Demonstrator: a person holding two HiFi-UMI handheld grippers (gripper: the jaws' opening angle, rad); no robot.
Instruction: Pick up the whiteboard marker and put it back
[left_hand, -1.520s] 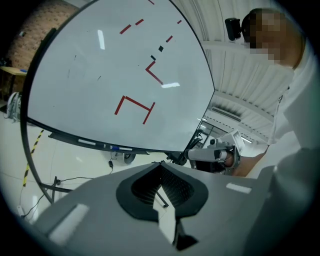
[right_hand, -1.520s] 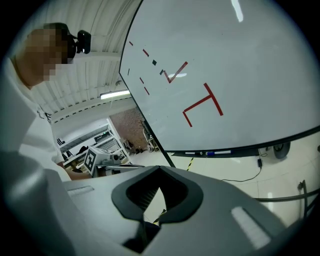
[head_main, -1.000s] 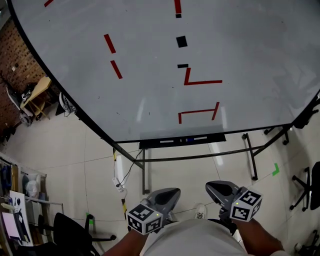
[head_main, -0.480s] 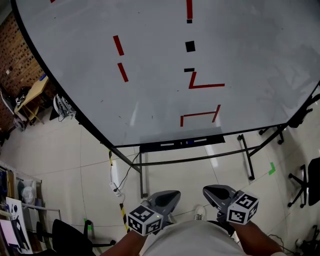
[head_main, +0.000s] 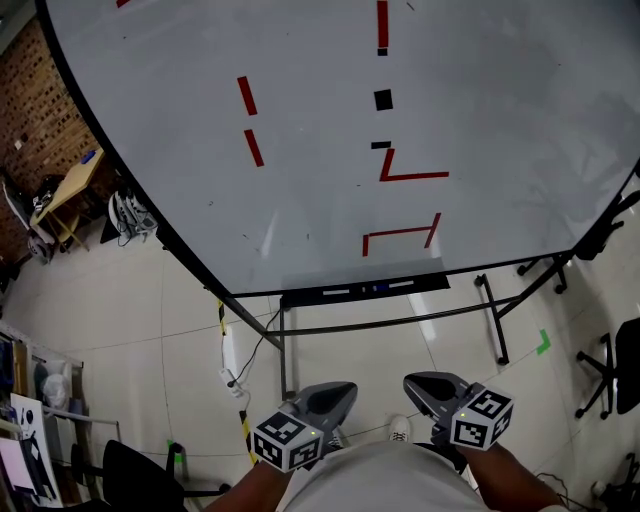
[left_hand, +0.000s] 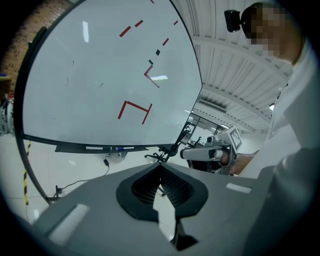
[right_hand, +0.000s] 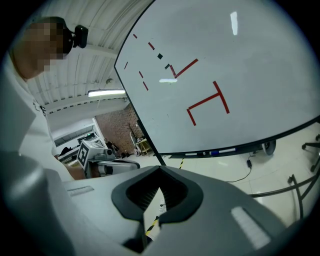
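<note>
While the whiteboard marker (head_main: 377, 287) lies on the tray (head_main: 300, 297) well ahead, both grippers hang low by the person's waist. The left gripper (head_main: 342, 389) and right gripper (head_main: 414, 382) have their jaws together, holding nothing.

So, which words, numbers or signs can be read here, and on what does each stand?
No word or number can be read.
whiteboard: red strokes and black squares only, no letters.
left hand-held gripper and right hand-held gripper: square marker patterns on their cubes, no text.
sheet at lower left: too small to read.
</note>
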